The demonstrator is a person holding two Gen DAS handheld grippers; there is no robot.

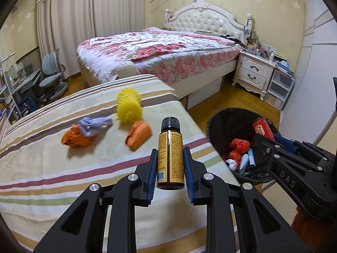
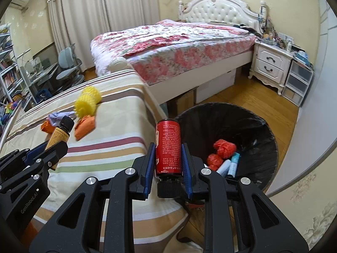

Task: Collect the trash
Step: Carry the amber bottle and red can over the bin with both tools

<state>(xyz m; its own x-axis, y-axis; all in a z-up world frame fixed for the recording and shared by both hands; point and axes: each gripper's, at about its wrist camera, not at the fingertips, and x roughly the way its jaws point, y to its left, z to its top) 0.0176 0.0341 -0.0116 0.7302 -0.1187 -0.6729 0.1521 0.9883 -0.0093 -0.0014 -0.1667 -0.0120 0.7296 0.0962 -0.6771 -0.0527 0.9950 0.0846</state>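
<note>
Your left gripper is clamped on a small brown bottle with a yellow label; the bottle sits squarely between the blue pads, its long axis running along the fingers, black cap pointing away from you and its base toward the camera. Your right gripper is closed on a red bottle in the same way but reversed: the black cap faces back toward the camera and the base points forward, again in line with the fingers. The left-held bottle hangs over the striped cloth, near its edge beside the bin; the red one hangs at the near rim of the black-lined trash bin, which stands on the wooden floor just beside the striped surface. Inside the bin you can count two red crumpled wads and at least two pale tubes. Farther out on the stripes lie two orange crumpled pieces, one lilac crumpled piece touching the left orange one, and one yellow spiky foam roll. Beyond them stands one floral-covered bed.
</note>
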